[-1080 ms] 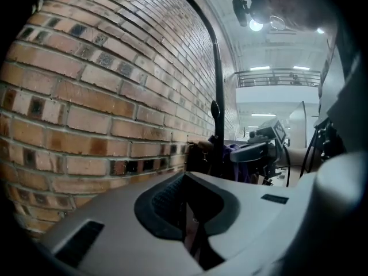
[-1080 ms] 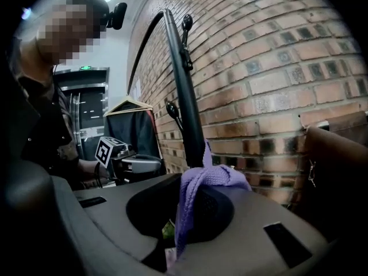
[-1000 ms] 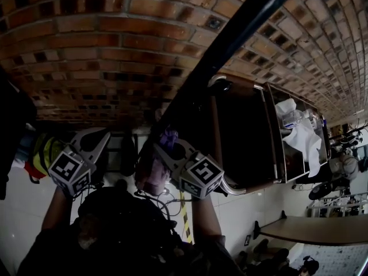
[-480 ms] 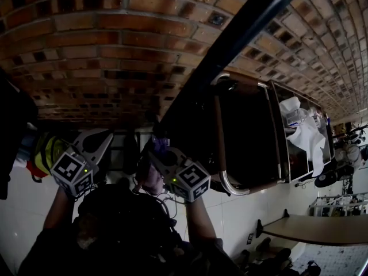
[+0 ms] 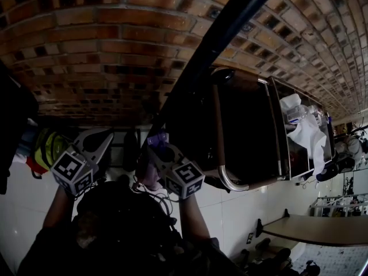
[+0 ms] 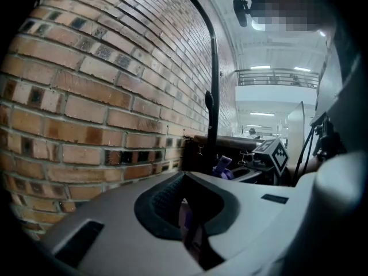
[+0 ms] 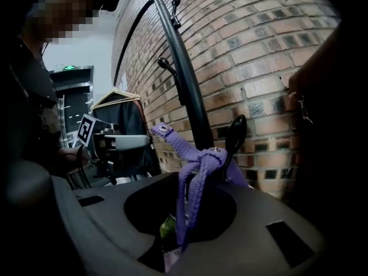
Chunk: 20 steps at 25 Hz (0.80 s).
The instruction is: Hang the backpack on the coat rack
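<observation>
A black coat rack pole stands against the brick wall. In the right gripper view the backpack's purple strap is looped over a black hook on the pole. From there it drops into the gap of my right gripper. Its jaws are opening with the strap between them, and the pads look clear of it. The pink-purple backpack hangs by my right gripper. My left gripper is off to the left; its jaws leave a narrow slit with a purple scrap showing in it.
A dark brown cabinet with a chrome rail stands right of the pole, with white cloths beyond it. A yellow-green item lies at the far left. A table edge sits at the lower right, above a white tiled floor.
My right gripper has sunk with the purple strap and rolled a little. The left gripper has barely shifted.
</observation>
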{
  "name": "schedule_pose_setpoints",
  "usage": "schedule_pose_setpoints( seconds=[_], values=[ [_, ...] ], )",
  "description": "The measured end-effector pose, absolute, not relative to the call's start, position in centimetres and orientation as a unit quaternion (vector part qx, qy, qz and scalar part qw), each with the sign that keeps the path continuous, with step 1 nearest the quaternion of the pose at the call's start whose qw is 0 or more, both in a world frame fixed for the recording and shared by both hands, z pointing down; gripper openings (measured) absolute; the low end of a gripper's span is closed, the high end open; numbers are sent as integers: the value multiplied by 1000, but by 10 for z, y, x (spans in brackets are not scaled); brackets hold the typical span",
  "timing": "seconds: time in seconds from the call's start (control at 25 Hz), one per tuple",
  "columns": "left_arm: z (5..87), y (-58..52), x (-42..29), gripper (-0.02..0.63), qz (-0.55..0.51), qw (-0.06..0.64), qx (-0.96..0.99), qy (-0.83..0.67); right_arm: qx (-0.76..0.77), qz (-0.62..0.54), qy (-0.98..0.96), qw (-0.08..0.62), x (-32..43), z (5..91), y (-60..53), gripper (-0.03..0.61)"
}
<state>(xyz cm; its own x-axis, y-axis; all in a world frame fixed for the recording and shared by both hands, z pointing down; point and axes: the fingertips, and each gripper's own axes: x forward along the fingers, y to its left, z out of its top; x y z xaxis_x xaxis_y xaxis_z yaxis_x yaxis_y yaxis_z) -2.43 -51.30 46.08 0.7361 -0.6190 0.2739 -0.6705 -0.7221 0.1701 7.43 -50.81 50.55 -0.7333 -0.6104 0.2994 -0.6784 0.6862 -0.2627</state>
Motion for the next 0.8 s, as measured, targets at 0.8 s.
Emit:
schedule_pose_setpoints(
  seconds=[0.8],
  values=[
    [421,-387,1,25,56,88,916,-388,475,128,-871,-4,162,471,-414,192]
  ],
)
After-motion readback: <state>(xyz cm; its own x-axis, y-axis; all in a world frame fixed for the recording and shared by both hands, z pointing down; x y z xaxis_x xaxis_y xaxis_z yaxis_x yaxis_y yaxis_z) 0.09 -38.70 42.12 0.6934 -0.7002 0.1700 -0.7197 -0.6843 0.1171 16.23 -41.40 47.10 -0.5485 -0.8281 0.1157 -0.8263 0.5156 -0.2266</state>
